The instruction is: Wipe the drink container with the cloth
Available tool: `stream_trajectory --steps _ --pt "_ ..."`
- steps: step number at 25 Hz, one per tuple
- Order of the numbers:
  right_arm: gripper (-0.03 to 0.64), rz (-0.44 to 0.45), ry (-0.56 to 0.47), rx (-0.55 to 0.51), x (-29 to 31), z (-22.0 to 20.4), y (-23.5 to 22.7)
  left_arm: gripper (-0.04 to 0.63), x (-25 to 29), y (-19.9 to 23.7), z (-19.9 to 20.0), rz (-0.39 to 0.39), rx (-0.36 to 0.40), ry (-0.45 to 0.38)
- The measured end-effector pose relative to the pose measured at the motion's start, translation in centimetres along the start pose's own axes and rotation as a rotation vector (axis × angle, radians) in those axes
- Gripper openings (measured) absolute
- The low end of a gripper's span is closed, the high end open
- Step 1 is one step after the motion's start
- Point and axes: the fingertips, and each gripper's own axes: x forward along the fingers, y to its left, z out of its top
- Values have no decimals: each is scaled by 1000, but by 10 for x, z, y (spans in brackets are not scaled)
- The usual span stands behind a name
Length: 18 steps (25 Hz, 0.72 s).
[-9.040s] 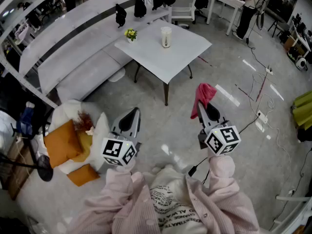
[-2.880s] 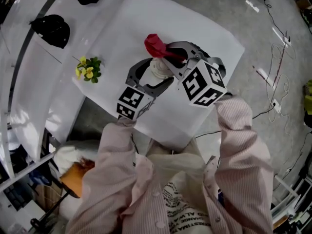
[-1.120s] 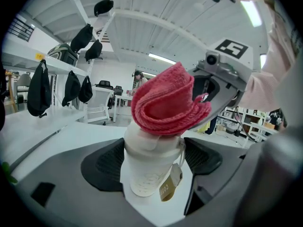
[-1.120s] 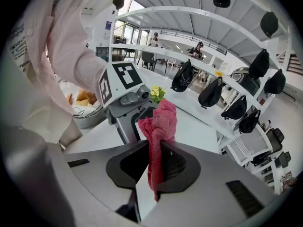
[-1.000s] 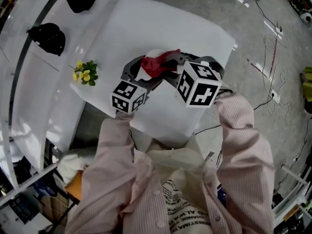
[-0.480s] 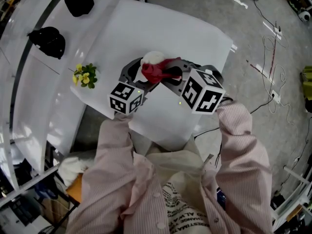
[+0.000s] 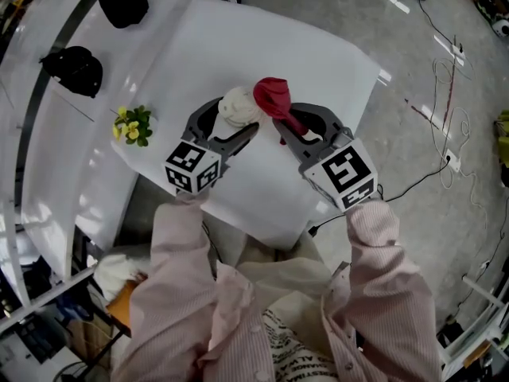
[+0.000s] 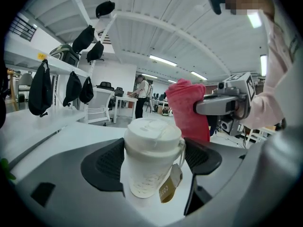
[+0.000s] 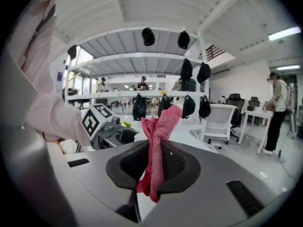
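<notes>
Left gripper (image 8: 152,161): jaws clamped on the drink container (image 8: 150,167), one pad on each side of the body just under the white lid (image 8: 152,130). Only the left gripper view shows the brown paper tag (image 8: 168,188) hanging on a string down the container's right side.

Right gripper (image 9: 154,168): jaws closed on the red cloth (image 9: 157,143), with the bunched end sticking up past the tips and a short tail below.

Head view adds the layout. The cloth bunch sits just beside the container's lid on its right. Contact can't be confirmed, and the left gripper view puts the cloth behind the container. Both are over the white table (image 7: 266,42).

Further out from the container:
- yellow flowers (image 7: 131,125) to its left, near the table edge
- black bags (image 7: 75,68) beyond the flowers; the gripper views show them hanging from a shelf
- standing person (image 9: 274,112) far off, right gripper view only
</notes>
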Motion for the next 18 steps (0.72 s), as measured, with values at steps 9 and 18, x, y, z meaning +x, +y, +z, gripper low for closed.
stream_trajectory --steps 9,18 --pt "46 -209 -191 479 8 -29 -3 393 -1 2 0 5 -8 -14" --pt "46 -284 -308 785 19 -51 2 393 0 1 2 12 -22 -50"
